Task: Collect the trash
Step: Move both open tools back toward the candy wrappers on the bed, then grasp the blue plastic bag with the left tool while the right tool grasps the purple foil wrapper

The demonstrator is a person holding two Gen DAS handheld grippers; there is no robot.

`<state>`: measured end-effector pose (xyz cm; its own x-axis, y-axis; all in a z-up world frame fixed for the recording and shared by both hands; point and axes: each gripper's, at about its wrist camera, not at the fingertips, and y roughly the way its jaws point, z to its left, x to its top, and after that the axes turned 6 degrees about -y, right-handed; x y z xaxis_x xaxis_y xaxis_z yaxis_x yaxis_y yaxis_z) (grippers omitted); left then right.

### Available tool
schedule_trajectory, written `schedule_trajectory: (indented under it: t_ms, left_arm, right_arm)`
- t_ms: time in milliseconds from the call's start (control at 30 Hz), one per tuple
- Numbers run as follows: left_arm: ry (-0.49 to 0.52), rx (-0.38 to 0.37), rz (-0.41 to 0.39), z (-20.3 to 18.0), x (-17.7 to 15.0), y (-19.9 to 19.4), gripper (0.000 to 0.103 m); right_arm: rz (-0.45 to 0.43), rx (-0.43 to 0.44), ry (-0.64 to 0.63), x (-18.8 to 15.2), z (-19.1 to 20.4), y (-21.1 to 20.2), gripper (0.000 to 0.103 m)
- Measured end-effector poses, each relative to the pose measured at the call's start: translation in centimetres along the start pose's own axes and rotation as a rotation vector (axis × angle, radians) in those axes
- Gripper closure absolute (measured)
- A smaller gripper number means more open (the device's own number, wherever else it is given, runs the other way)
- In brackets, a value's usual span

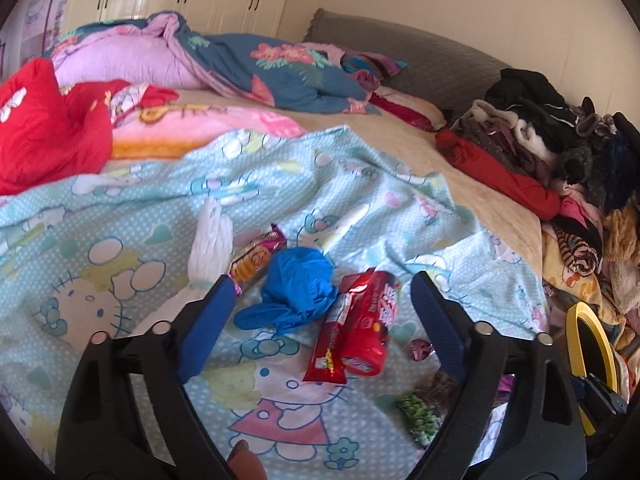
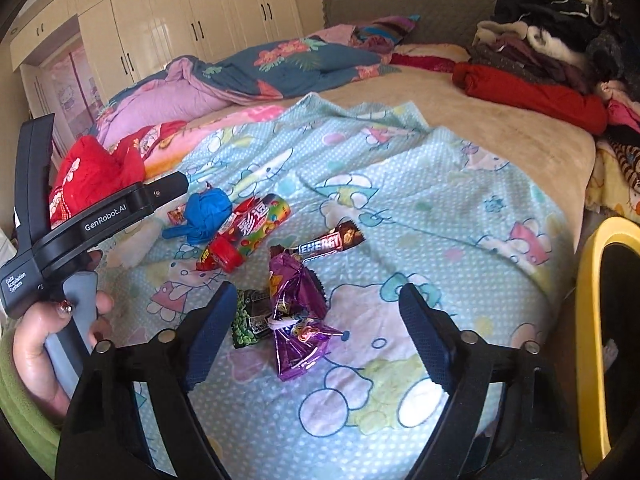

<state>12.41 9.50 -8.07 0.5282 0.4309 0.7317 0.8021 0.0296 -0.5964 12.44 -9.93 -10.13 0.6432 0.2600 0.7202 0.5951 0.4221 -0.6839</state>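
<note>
Bedroom cupboards stand at the back, and a big bed (image 2: 500,120) fills most of the view, with piled clothes (image 1: 560,152) on its far side. Spread over the near part of the bed is a light blue cartoon sheet (image 2: 440,208), and the trash lies on it in a loose bunch. A yellow-rimmed bin (image 2: 596,320) sits beside the bed on the right. Both tools are over the sheet and neither holds anything, so the picking-up step looks like it is just starting. The left gripper (image 1: 322,304) has its fingers wide apart around a blue crumpled bag (image 1: 296,292) and a red candy tube (image 1: 372,320). The right gripper (image 2: 316,312) also has its fingers wide apart, with a purple wrapper (image 2: 296,308) between them. A green snack packet (image 2: 250,316) lies just beside that wrapper, touching it. A brown energy bar (image 2: 328,242) lies a bit farther up the sheet. Next, I think each tool should go down onto one piece, squeeze it, and carry it to the bin. The wrappers are thin and flat, so the fingers may need to pinch low, and they could grab the sheet too.
</note>
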Motion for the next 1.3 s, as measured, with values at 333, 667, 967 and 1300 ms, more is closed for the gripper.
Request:
schedule_trajectory:
  t_ms: [333, 667, 967, 1300]
  left_arm:
    - [-0.047, 0.025, 0.057, 1.4, -0.8, 3.3, 0.039]
    - [-0.097, 0.060, 0.121, 2.5, -1.3, 5.2, 0.058]
    - [-0.092, 0.024, 0.140, 2.4, -1.4, 5.0, 0.086]
    - [-0.035, -0.062, 0.127, 0.6, -1.5, 3.0, 0.097]
  right_arm:
    - [0.080, 0.060, 0.010, -0.6, 0.2, 2.5, 0.071]
    - [0.031, 0.089, 0.022, -0.6, -0.2, 1.3, 0.076]
    - [-0.014, 0.097, 0.005, -0.4, 0.0, -0.3, 0.077]
    - [-0.039, 0.101, 0.030, -0.3, -0.9, -1.8, 0.078]
